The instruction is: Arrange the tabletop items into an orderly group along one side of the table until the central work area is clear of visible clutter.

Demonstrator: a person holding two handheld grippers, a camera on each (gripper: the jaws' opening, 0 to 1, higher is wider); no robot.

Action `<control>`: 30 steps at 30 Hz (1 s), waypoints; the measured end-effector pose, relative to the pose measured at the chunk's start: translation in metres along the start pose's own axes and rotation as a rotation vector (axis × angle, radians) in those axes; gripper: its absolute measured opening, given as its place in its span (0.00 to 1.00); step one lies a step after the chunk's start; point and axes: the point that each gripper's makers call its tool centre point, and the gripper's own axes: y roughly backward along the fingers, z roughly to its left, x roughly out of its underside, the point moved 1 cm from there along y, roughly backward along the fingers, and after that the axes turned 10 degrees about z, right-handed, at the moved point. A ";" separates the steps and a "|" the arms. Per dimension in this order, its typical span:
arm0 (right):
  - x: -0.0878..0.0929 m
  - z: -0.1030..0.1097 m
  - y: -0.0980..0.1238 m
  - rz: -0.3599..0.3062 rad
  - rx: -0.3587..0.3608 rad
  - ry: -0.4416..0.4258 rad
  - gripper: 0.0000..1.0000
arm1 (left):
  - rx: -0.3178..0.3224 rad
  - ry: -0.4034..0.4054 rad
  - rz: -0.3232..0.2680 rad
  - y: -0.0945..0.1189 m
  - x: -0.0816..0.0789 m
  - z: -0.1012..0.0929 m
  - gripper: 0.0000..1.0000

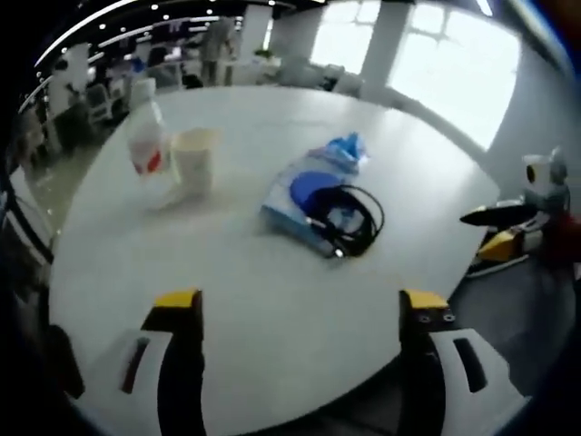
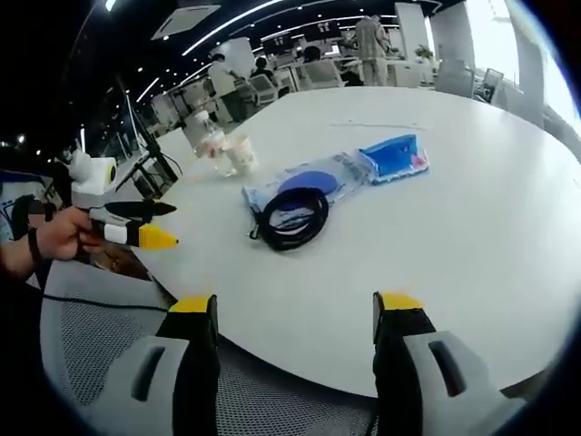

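Note:
On the round white table [image 1: 272,354] lie a flat blue pouch [image 1: 304,195] with a coiled black cable [image 1: 354,222] on it and a small blue pack [image 1: 343,153] behind. A clear bottle with a red label [image 1: 145,141] and a pale paper cup [image 1: 195,162] stand together further left. My left gripper [image 1: 300,304] hovers open over the near table edge, holding nothing. My right gripper [image 2: 296,304] is open too, off the table's rim, facing the cable [image 2: 292,218], pouch [image 2: 309,186], pack [image 2: 395,156], bottle [image 2: 204,136] and cup [image 2: 241,154].
A mesh chair seat [image 2: 100,354] sits below the table edge under my right gripper. A hand [image 2: 54,236] holds the left gripper [image 2: 171,225] at the left. The right gripper [image 1: 472,236] shows beyond the table's right rim. Desks, chairs and people fill the office behind.

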 end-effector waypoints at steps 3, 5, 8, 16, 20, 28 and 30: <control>0.002 0.001 -0.001 0.012 -0.004 0.006 0.69 | 0.030 0.038 -0.016 0.001 -0.002 -0.001 0.86; 0.003 0.003 -0.003 0.019 -0.012 0.009 0.69 | 0.046 0.062 -0.029 0.002 -0.003 -0.001 0.86; 0.005 0.005 -0.004 0.029 -0.018 0.015 0.69 | 0.032 0.075 -0.038 0.003 -0.004 0.004 0.86; 0.009 0.010 -0.007 0.049 -0.035 0.028 0.69 | 0.009 0.128 -0.042 0.003 -0.002 0.016 0.86; 0.012 0.011 -0.010 0.068 -0.041 0.028 0.69 | -0.001 0.148 -0.039 0.004 0.000 0.019 0.86; 0.013 0.012 -0.013 0.088 -0.030 0.054 0.67 | 0.006 0.132 -0.081 0.007 -0.009 0.020 0.86; 0.011 0.013 -0.015 0.088 -0.040 0.053 0.68 | 0.010 0.139 -0.092 0.008 -0.011 0.020 0.86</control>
